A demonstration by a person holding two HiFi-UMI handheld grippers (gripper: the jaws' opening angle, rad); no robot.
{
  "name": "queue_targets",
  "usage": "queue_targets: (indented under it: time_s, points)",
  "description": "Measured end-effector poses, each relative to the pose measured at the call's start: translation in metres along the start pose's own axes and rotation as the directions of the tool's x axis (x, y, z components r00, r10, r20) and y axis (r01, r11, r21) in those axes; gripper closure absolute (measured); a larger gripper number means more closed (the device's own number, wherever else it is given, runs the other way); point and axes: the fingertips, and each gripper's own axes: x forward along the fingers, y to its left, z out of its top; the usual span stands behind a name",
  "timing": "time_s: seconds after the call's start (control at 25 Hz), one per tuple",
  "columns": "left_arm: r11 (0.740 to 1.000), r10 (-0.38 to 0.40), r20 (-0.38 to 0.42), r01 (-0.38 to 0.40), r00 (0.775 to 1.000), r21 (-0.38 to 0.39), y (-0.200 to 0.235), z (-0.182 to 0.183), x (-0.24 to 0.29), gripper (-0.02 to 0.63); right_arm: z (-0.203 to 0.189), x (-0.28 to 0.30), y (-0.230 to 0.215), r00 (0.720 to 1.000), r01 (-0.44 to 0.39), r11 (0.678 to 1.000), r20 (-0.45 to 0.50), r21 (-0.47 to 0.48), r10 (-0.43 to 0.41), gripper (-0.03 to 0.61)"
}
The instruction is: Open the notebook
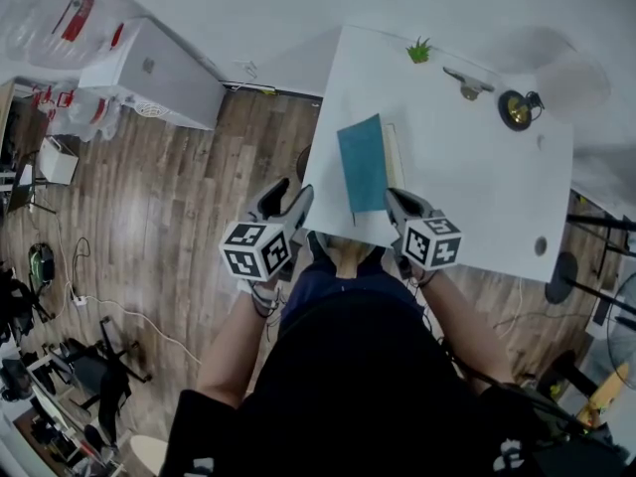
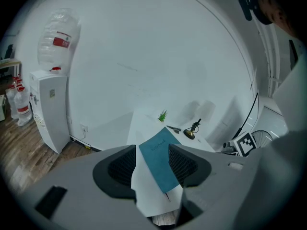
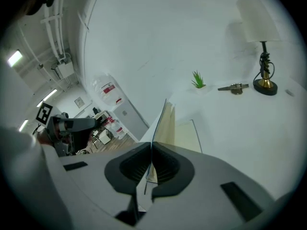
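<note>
While my right gripper (image 1: 395,199) is clamped on the lifted cover of the one teal paper notebook (image 1: 363,164), which sits near the front edge of the white desk (image 1: 477,187), my left gripper (image 1: 290,195) hangs unclenched and empty. The cover lettering is too faint for me to read. I also count one small green plant (image 1: 418,51) and one brass-based lamp (image 1: 517,109).

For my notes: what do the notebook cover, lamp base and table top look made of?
Notebook cover: thin matte teal card or faux leather, a thin line edge-on in the right gripper.
Lamp base: probably metal, brass-coloured with glints.
Table top: white laminate or painted board, smooth, low sheen.
</note>
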Motion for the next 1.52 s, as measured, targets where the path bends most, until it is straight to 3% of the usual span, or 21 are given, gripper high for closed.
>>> queue_targets:
  time_s: [0.24,0.56,0.76,1.12,1.32,1.52]
  points:
    - [1.0,-0.011,0.012,0.011,1.0,-0.009,0.011,0.007,-0.004,0.405,0.0,0.015,0.061,0.994,-0.107,0.993,-0.015,-0.058,0.106,0.568]
    - [1.0,0.0,0.017,0.001,1.0,-0.016,0.035,0.01,-0.019,0.407,-0.014,0.045,0.112,0.984,-0.175,0.978,-0.065,-0.109,0.169,0.569]
    - [0.999,0.014,0.013,-0.014,1.0,-0.03,0.055,0.007,-0.034,0.408,-0.032,0.071,0.136,0.977,-0.199,0.972,-0.105,-0.122,0.187,0.568]
    - [0.998,0.043,-0.002,-0.043,0.999,-0.046,0.093,0.003,-0.057,0.41,-0.083,0.126,0.168,0.949,-0.246,0.942,-0.252,-0.229,0.187,0.559]
    - [0.997,0.062,-0.016,-0.063,0.998,-0.051,0.109,0.0,-0.064,0.41,-0.099,0.142,0.173,0.946,-0.246,0.947,-0.265,-0.207,0.188,0.554]
    - [0.997,0.061,-0.013,-0.061,0.998,-0.051,0.115,0.002,-0.062,0.411,-0.09,0.144,0.176,0.948,-0.257,0.946,-0.243,-0.198,0.206,0.515]
